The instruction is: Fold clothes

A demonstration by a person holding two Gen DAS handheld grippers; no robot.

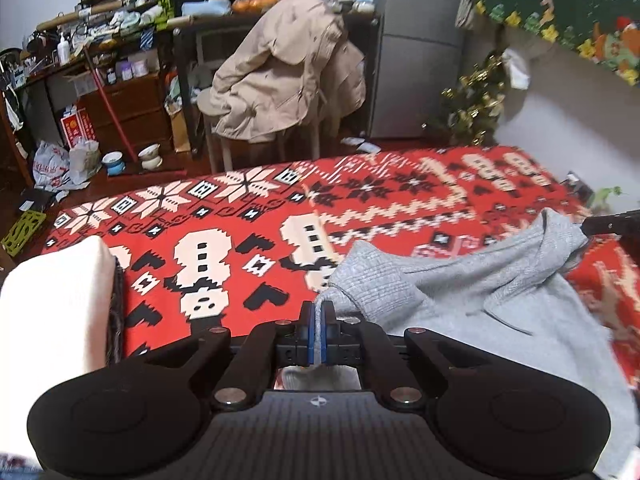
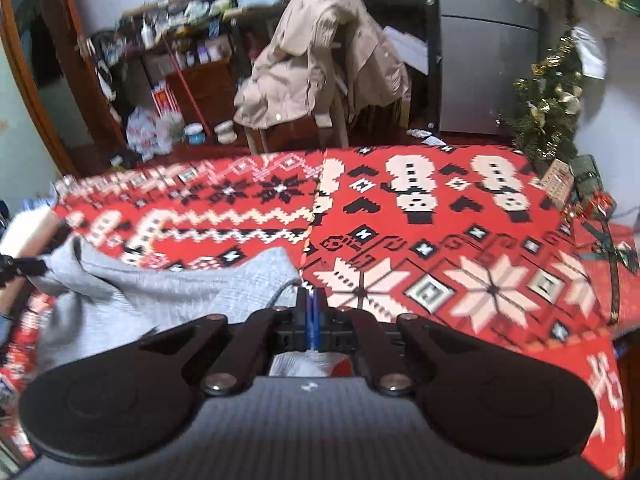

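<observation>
Surroundings: red patterned cloth (image 1: 248, 240) covers the counter. Past its far edge, a chair draped with a beige coat (image 1: 280, 76), cluttered shelves (image 1: 120, 12) to the left, a grey fridge (image 1: 420, 40) and a small decorated tree (image 1: 476, 100) to the right. A stack of folded clothes (image 1: 56, 300), white on top, sits at the near left of the counter, just beside my left tongs. The stretch of cloth ahead of the garment lies bare; gift-like clutter (image 2: 592, 196) crowds the far right corner in the right view.

Task thing: grey sweater (image 1: 500, 292), on the near part of the counter, between my two hands. It lies rumpled, partly lifted, its long axis running roughly side to side from one tongs to the other.

Left tongs (image 1: 319, 308): closed on an edge of the sweater; a strip of grey fabric shows between the blue pads.

Right tongs (image 2: 311, 296): jaws together at the sweater's other edge; fabric meets the tips, and I read it as gripped, though the frame is blurred.
</observation>
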